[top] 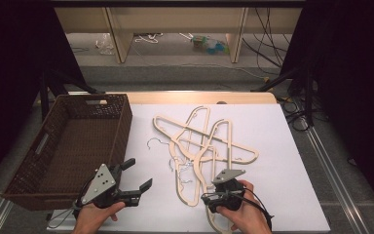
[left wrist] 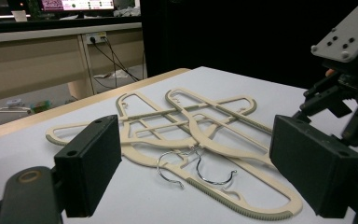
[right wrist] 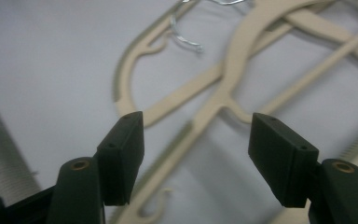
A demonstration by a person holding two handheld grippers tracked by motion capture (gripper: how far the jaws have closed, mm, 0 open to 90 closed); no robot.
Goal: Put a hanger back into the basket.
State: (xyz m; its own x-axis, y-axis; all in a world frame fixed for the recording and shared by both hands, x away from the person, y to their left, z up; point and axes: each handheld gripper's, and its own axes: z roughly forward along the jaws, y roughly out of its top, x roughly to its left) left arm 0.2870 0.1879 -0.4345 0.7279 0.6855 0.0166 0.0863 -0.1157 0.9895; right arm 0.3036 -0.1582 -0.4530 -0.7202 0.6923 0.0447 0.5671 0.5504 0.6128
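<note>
Your left hand (top: 93,215) enters from the bottom edge of the high view, wrapped around the handle of the black two-jaw left gripper (top: 135,176) with its grey three-cornered top plate. Its jaws are spread wide, pointing forward and to your right, with nothing between them; in the left gripper view the two pads stand far apart. Your right hand (top: 247,214) grips the black two-jaw right gripper (top: 213,197), also carrying a grey plate, angled downward and toward your left. Its jaws are parted with a clear gap in the right gripper view, clamping nothing. Both hands are well apart.
</note>
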